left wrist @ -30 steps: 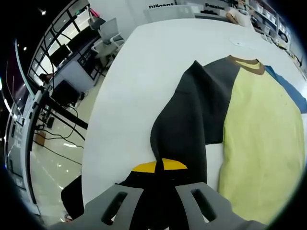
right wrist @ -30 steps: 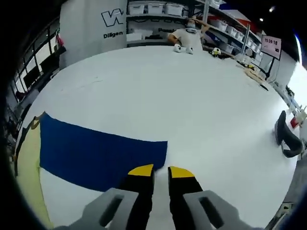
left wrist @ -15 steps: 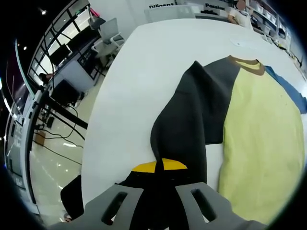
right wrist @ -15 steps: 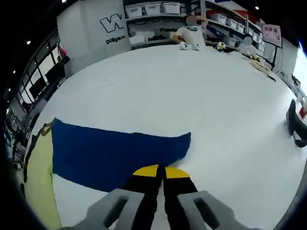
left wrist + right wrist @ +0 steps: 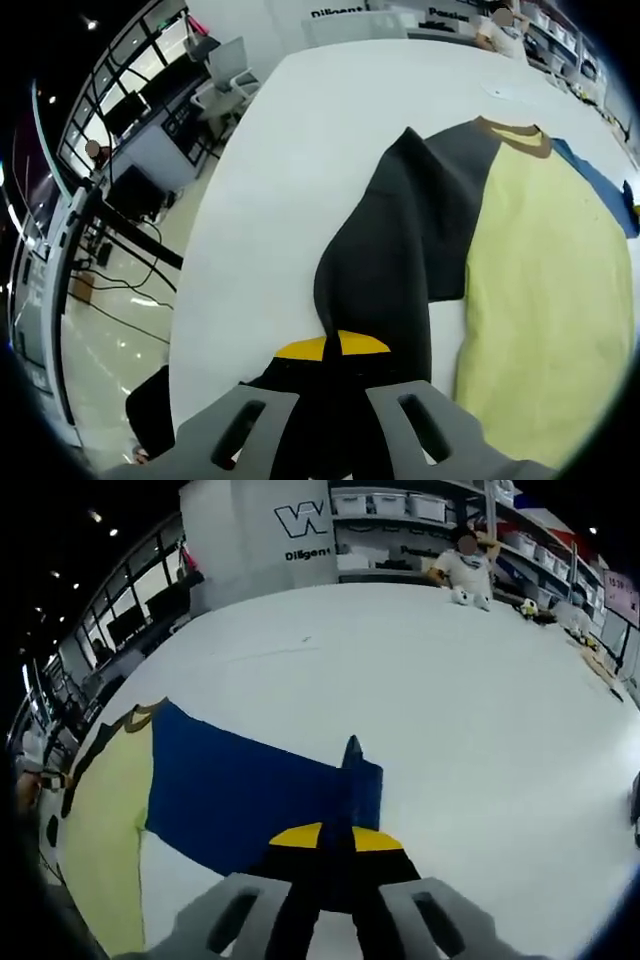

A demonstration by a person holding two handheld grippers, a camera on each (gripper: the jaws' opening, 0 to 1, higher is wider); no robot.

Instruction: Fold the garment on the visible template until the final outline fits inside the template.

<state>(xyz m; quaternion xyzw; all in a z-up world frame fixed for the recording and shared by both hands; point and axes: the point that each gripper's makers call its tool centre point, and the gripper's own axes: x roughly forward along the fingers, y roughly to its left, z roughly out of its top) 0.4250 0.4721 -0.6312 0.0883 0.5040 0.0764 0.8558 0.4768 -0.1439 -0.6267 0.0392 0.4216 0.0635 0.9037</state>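
The garment lies flat on the white table [image 5: 300, 130]. It has a pale yellow body [image 5: 545, 270], a brown collar [image 5: 515, 135], a dark grey sleeve [image 5: 400, 240] and a blue sleeve [image 5: 600, 185]. My left gripper [image 5: 332, 347] is shut on the cuff end of the dark grey sleeve near the table's edge. In the right gripper view the blue sleeve [image 5: 240, 790] stretches left toward the yellow body [image 5: 105, 810]. My right gripper [image 5: 335, 835] is shut on the blue sleeve's end, and a pinched fold of it stands up above the jaws.
The table's left edge [image 5: 205, 260] drops to a floor with desks, cables and a chair [image 5: 230, 65]. A person [image 5: 465, 565] stands at the table's far side in front of shelves with boxes. Wide bare tabletop [image 5: 480, 700] lies beyond the blue sleeve.
My right gripper went from open beside the blue sleeve's end to shut on it, and has raised the end into a fold. The left gripper has stayed still on the dark sleeve.
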